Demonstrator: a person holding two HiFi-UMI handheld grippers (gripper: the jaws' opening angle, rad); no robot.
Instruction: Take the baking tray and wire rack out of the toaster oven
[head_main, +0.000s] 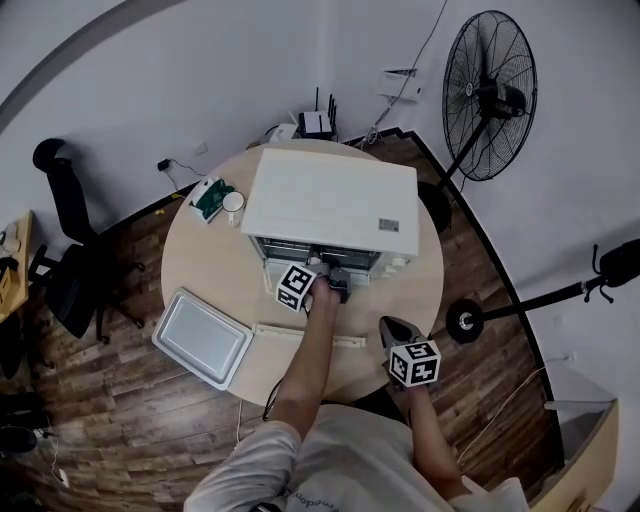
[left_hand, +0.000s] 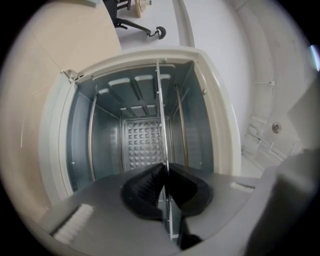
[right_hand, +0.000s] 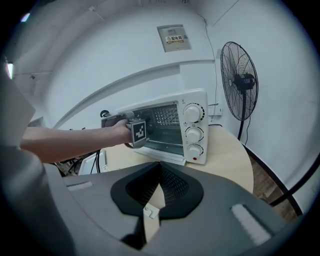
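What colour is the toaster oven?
The oven is white, clearest in the right gripper view.

Black fan (head_main: 490, 95) and office chair (head_main: 70, 240) are flanking the round table (head_main: 200, 260) on wood flooring (head_main: 120, 400), white walls (head_main: 200, 60) standing behind.

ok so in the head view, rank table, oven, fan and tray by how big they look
table
oven
fan
tray
The fan stands taller and nearer the camera, so its lead over the tray is unsure.
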